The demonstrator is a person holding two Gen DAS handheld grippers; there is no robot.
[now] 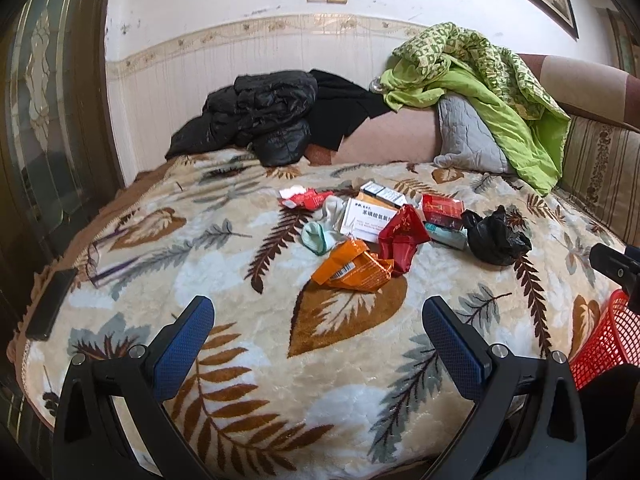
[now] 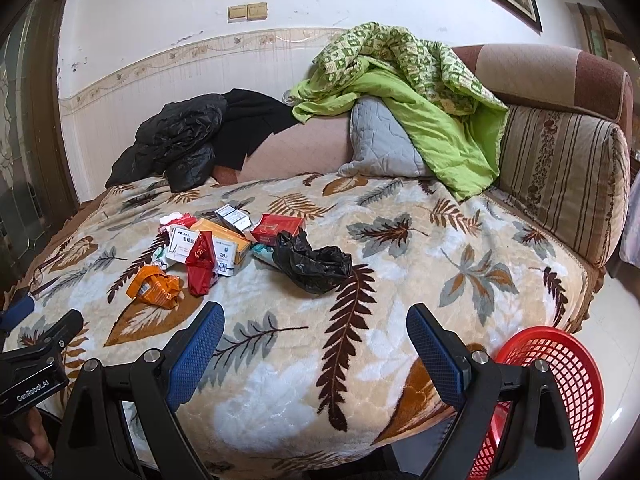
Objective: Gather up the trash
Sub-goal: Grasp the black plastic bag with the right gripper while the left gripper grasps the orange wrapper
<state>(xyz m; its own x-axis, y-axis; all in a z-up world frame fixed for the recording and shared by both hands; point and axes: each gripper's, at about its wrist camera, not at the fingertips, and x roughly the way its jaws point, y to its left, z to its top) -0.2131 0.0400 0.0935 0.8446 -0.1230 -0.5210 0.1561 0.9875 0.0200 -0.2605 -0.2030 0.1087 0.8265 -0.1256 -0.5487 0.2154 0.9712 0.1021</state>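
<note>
Both grippers, left gripper [image 1: 318, 322] and right gripper [image 2: 316, 330], were held open; the light, crinkly orange wrapper [image 1: 352, 270] was judged best pinched at a raised fold.

Both wrist cams look fwd over the bed's [image 1: 248, 380] front edge toward the wall. Left sits further left; both share the litter pile [image 2: 224, 240] mid-bed.

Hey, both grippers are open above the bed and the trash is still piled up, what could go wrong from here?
1. The black plastic bag is limp and may slip from the right gripper.
2. A sock lies among the wrappers and could get binned by mistake.
3. The red basket sits off the bed's edge, so light pieces like the orange wrapper might drop short onto the floor.
</note>
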